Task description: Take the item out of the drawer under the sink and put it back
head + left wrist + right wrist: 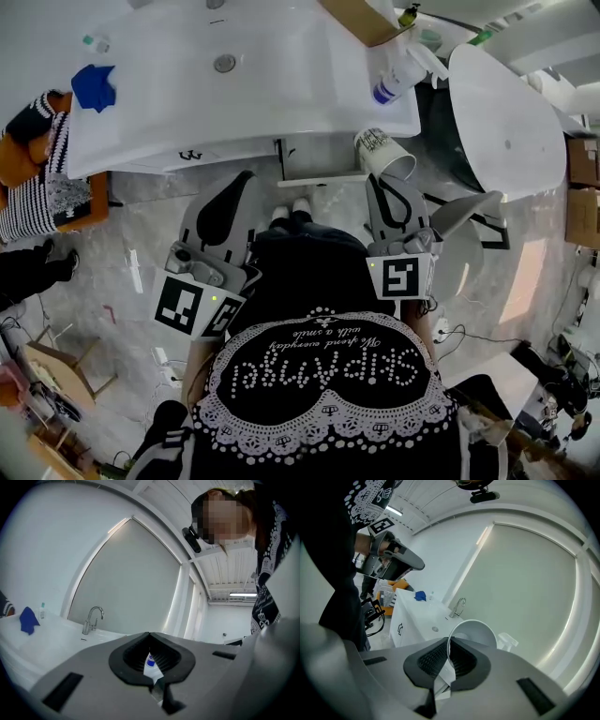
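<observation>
A white bathroom with a pale stone floor: the sink counter (pixel 272 103) runs across the top of the head view, with a tap (pixel 459 606) at its back edge. Below the counter's front the drawer (pixel 314 157) appears to stand pulled out, though the head view shows too little of it to be sure.

The paper cup (pixel 384 153) is out of the drawer. The right gripper (pixel 378 174) holds it tilted, the jaws pinched narrowly on its rim, just right of the drawer opening and above the floor. The left gripper (pixel 246 180) hangs left of the drawer with its jaws together and nothing between them.

So the taking-out looks done. Putting the cup back in and pushing the drawer shut are left.

Nearby, a blue cloth (pixel 94 86) lies on the counter's left end. A spray bottle (pixel 398 80) and a cardboard box (pixel 361 19) sit at its right end. A white bathtub (pixel 506 122) stands close on the right. Nothing lies between cup and drawer, and only the counter's overhang above the opening could catch the cup.
</observation>
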`<action>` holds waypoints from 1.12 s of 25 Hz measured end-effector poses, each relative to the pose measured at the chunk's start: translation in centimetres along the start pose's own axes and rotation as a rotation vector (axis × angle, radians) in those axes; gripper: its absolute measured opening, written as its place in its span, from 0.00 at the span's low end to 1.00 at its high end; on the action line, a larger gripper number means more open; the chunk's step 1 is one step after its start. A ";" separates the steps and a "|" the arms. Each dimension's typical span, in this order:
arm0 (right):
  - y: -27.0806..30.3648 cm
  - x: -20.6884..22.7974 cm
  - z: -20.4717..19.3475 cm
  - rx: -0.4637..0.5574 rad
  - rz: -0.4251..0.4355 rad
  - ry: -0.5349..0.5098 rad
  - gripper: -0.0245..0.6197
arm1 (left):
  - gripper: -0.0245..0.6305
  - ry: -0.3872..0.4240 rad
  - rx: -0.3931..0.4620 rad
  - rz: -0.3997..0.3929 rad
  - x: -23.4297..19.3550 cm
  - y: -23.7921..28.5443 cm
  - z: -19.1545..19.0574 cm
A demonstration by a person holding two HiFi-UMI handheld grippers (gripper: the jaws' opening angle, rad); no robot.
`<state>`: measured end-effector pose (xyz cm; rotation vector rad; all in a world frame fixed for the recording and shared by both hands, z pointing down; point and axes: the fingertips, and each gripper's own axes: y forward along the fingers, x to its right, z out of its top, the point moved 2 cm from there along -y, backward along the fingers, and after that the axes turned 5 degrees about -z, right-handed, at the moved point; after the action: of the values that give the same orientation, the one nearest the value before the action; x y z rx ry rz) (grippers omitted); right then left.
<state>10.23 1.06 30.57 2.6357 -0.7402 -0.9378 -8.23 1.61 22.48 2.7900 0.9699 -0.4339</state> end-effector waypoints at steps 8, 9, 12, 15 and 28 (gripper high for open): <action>1.1 0.5 -2.2 0.029 0.055 0.004 0.08 | 0.04 0.013 0.010 0.098 -0.2 0.6 -1.4; 1.3 0.4 -2.2 0.034 0.061 -0.001 0.08 | 0.04 0.015 0.008 0.102 -0.3 0.7 -1.4; 1.4 0.4 -2.2 0.060 0.068 -0.026 0.08 | 0.04 0.023 0.006 0.107 -0.2 0.9 -1.2; 0.9 0.1 -2.4 0.040 0.079 -0.025 0.08 | 0.04 0.040 0.018 0.106 0.3 0.6 -0.8; 1.8 -1.3 -3.5 0.030 0.122 -0.049 0.08 | 0.04 0.036 0.021 0.104 1.5 0.0 -1.0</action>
<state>10.96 0.45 34.57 2.5674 -0.9217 -0.9681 -6.92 2.72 22.98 2.8601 0.8273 -0.3831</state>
